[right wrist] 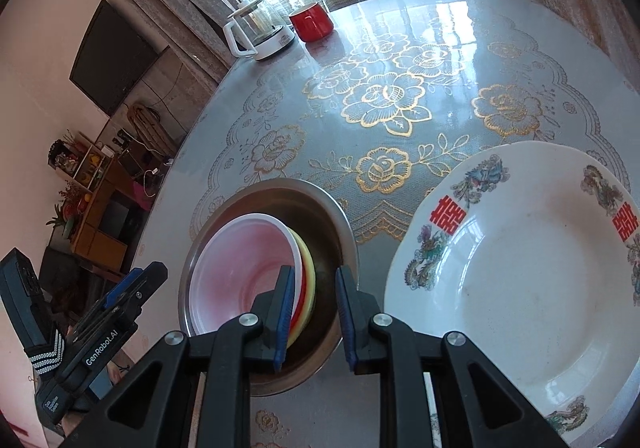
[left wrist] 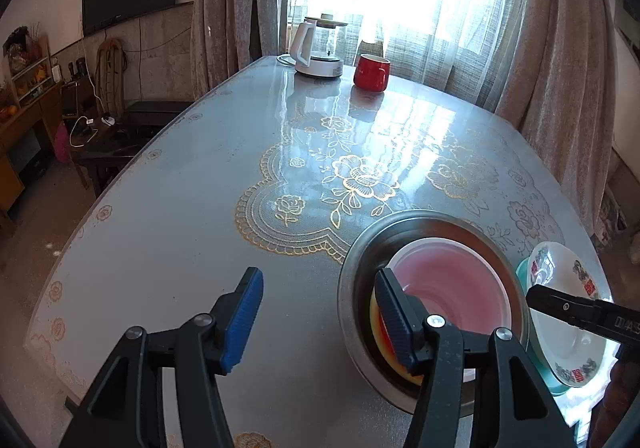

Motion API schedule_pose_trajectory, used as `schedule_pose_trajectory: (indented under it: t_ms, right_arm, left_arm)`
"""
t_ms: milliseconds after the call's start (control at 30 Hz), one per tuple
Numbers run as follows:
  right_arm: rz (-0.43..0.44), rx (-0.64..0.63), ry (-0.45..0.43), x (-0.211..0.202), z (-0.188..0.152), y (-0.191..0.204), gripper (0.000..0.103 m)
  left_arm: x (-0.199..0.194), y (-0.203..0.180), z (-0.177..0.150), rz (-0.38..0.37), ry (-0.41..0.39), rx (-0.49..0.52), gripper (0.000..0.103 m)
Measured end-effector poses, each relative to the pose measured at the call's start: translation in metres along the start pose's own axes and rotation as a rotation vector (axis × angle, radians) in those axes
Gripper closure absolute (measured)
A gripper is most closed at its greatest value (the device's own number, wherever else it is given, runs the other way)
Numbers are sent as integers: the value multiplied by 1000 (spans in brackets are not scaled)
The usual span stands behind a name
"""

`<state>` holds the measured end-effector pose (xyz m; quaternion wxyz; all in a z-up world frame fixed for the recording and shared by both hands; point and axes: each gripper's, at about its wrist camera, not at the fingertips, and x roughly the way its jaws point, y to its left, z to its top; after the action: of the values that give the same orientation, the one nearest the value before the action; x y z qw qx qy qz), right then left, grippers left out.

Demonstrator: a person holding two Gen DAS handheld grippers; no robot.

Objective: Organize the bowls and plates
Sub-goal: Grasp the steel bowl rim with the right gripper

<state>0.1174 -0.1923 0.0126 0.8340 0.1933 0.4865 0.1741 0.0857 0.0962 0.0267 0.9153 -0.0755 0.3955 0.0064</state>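
A steel bowl (left wrist: 343,288) (right wrist: 280,183) stands on the table near its front edge. Nested in it, tilted, is a pink-tinted plastic bowl (left wrist: 452,288) (right wrist: 240,260) over yellow and red bowls (right wrist: 307,272). My left gripper (left wrist: 320,322) is open and empty, its right finger over the steel bowl's near-left rim. My right gripper (right wrist: 315,312) hangs over the steel bowl's right side; a narrow gap shows between its pads with nothing pinched. To the right, a white patterned plate (right wrist: 520,288) (left wrist: 568,348) lies on a teal plate (left wrist: 520,272).
A glass kettle on a white base (left wrist: 316,51) (right wrist: 256,31) and a red mug (left wrist: 370,71) (right wrist: 311,21) stand at the far end of the flower-patterned table (left wrist: 180,248). The table's left edge drops to the floor, with a dark bench and shelves beyond.
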Motion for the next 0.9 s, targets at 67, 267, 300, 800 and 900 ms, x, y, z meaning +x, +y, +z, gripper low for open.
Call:
schedule_pose_trajectory:
  t_ms: [67, 267, 300, 800, 900]
  right_arm:
    - [2, -4, 9, -3, -4, 0, 81]
    - [0, -15, 45, -5, -15, 1, 78]
    - [-5, -16, 52, -4, -17, 1, 78]
    - [3, -35, 124, 24, -30, 6, 74]
    - [0, -48, 127, 29, -28, 11, 75]
  left_arm:
    - [3, 10, -4, -6, 16, -33, 44]
    - [11, 28, -14, -74, 69, -111, 54]
    - [11, 30, -15, -96, 73, -122, 54]
    - [19, 24, -17, -228, 141, -122, 65]
    - [21, 19, -18, -211, 152, -97, 65]
